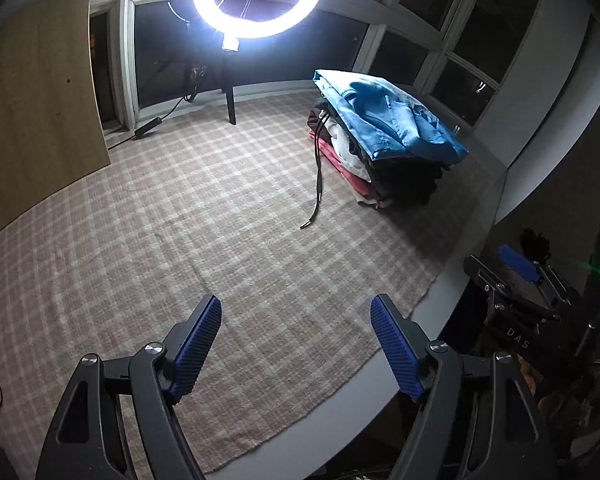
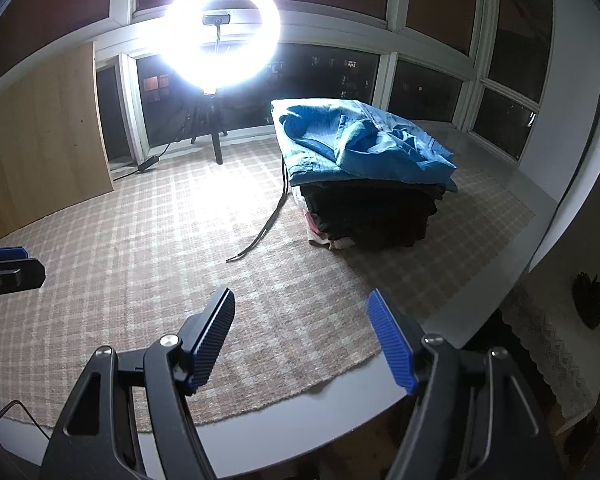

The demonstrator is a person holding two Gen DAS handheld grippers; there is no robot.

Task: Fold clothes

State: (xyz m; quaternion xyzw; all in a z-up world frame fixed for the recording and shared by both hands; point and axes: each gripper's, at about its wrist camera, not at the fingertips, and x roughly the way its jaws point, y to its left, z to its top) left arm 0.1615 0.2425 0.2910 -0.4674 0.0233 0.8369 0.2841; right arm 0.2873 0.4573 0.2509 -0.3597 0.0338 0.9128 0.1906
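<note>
Left tool point(image 1: 296, 344) and right tool point(image 2: 300, 338) both spread, empty; between garments, next grab from clothes stack point(image 1: 384, 140) on worktop point(image 1: 440, 300).

White letters "DAS" stand on the right tongs point(image 1: 518, 270).

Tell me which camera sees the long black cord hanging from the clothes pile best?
The left wrist view. There the long black cord runs from the stacked pile of folded clothes down across the checked beige cloth to its metal tip, evenly lit. The right wrist view shows the same cord, but thinner and partly washed out by glare.
</note>
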